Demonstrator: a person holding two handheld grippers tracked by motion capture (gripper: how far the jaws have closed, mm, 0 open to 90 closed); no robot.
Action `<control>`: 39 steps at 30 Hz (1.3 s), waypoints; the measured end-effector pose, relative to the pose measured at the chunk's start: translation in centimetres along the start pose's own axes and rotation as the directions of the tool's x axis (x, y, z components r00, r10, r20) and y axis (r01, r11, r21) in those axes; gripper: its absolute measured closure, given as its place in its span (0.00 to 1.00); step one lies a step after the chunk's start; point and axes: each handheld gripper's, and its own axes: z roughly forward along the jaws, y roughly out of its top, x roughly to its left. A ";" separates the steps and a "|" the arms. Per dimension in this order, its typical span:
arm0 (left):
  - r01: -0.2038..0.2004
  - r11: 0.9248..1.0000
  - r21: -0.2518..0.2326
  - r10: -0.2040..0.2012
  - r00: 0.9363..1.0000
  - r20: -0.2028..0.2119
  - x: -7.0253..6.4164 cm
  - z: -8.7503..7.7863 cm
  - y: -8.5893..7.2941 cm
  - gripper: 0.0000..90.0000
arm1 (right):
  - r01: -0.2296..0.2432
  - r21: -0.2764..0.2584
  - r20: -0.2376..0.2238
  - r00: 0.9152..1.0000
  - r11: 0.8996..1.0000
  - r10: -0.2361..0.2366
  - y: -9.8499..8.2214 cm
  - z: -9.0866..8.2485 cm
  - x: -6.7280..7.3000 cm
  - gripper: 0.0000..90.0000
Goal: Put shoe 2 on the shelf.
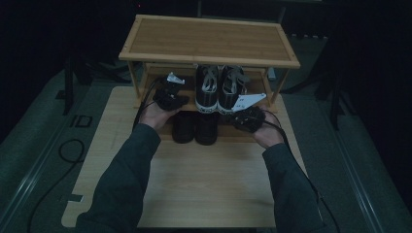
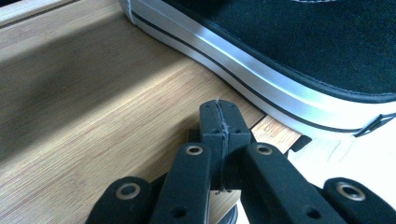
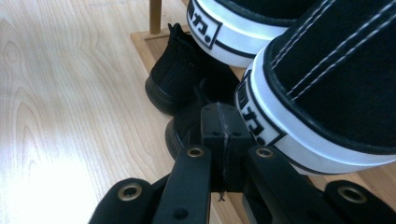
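The left claw (image 2: pixel 219 122) is clenched with its jaws pressed flat together and nothing between them. It rests over the bamboo middle shelf (image 2: pixel 93 116), with the white sole of a black-and-white sneaker (image 2: pixel 280 56) just beside it at 1 o'clock. The right claw (image 3: pixel 219 126) is likewise clenched and empty. The heel of the other sneaker (image 3: pixel 327 93) sits just beside it at 2 o'clock, and a pair of black shoes (image 3: pixel 180 79) stands on the lowest shelf at 11 o'clock. From above, the sneaker pair (image 1: pixel 221 87) stands at the middle of the rack (image 1: pixel 209 41), which sits on the tabletop (image 1: pixel 204 184), with the left claw (image 1: pixel 170 97) at its 9 o'clock and the right claw (image 1: pixel 248 116) at its 4 o'clock.
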 end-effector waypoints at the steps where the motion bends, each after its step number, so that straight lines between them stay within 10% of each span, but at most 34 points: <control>1: -0.002 1.000 0.001 0.002 1.000 -0.002 0.0 0.0 0.0 1.00 | 0.001 0.000 -0.007 1.000 1.000 -0.001 -0.1 0.0 0.1 1.00; 39: -0.009 1.000 0.003 0.009 1.000 -0.029 -0.2 0.0 0.1 0.98 | -0.060 0.052 -0.023 0.998 0.997 0.062 -4.6 -0.3 0.3 1.00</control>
